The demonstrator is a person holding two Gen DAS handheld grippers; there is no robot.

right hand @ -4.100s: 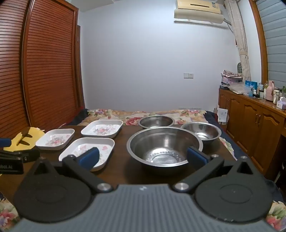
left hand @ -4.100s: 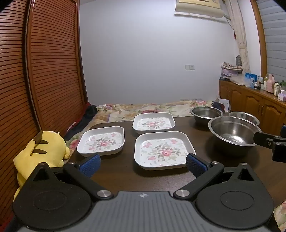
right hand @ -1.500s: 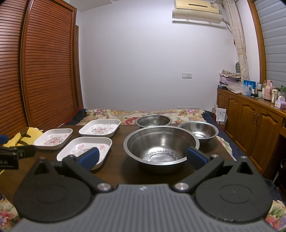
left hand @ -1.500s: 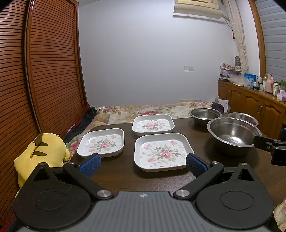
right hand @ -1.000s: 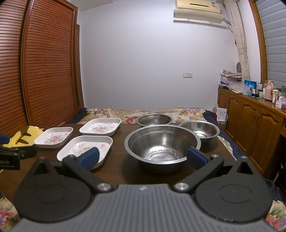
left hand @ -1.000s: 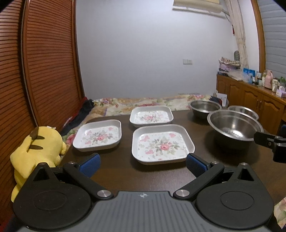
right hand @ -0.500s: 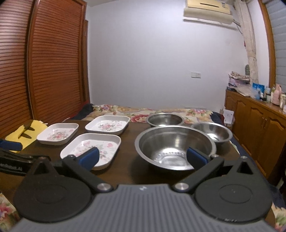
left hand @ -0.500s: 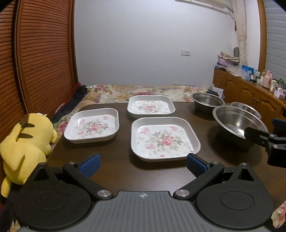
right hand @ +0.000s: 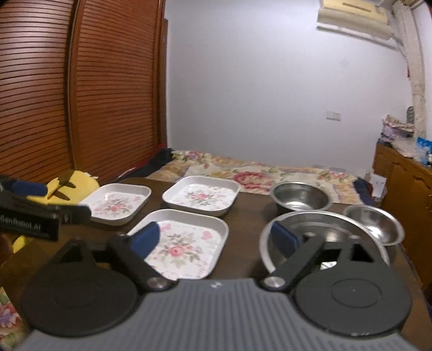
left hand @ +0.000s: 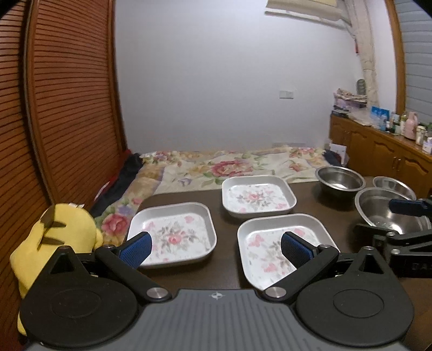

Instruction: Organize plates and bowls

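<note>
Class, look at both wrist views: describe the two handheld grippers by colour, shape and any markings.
Each gripper is black with a ribbed grey body at the bottom of its own view. The left gripper has two round black discs, angled black arms with silver pivot pins, and blue ridged pads. The right gripper looks alike. Seen from the right wrist view, the left gripper's side bears white lettering, partly cut off.

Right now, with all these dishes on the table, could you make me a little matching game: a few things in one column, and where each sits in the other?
Things:
1. big steel bowl
2. yellow plush toy
3. air conditioner
4. near flowered plate

Places:
A. high on the wall
B. off the table's left edge
C. front of the table, among the plates
D. front of the table, among the bowls

Pairs: 1-D, 2-B, 3-A, 4-C
</note>
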